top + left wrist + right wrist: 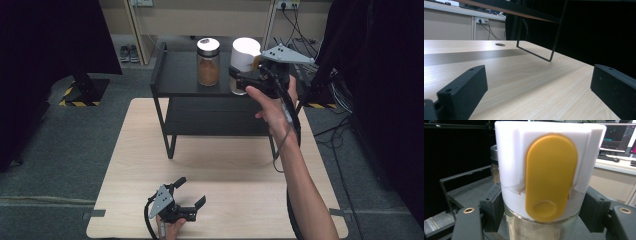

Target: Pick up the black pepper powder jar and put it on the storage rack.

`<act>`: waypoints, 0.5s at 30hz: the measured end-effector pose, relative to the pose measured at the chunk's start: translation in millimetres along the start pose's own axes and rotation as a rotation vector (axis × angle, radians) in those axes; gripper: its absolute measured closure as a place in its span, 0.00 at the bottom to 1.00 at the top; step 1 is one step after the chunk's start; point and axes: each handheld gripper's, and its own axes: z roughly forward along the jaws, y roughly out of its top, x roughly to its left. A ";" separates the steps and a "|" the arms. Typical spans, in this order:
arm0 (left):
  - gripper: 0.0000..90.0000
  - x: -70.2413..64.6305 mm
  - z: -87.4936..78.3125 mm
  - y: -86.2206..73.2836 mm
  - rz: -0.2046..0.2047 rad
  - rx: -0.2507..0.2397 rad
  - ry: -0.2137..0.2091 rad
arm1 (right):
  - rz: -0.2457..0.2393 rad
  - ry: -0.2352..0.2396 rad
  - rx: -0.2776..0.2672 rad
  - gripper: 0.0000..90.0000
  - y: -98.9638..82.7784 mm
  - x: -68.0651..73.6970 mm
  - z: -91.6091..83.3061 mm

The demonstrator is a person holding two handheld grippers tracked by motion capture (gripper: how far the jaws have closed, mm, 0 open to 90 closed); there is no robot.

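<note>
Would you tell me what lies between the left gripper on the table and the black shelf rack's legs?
Only bare wooden tabletop lies between the left gripper and the rack; the high view and left gripper view both show it.

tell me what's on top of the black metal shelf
Two jars stand on the black metal shelf: a glass jar of brown powder with a black-rimmed lid, and a white-capped glass jar clamped in the right gripper. That gripper hides the second jar's contents.
</note>
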 end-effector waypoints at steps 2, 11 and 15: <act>0.00 0.1 -0.1 0.0 0.000 0.000 0.000 | -0.005 -0.012 0.004 0.34 1.6 0.5 2.4; 0.00 0.4 -0.4 -0.3 -0.002 -0.001 -0.001 | 0.006 -0.052 0.010 0.34 8.5 0.4 14.8; 0.00 0.6 -0.5 -0.5 -0.002 -0.003 -0.002 | 0.018 -0.066 0.011 0.34 9.9 0.7 20.0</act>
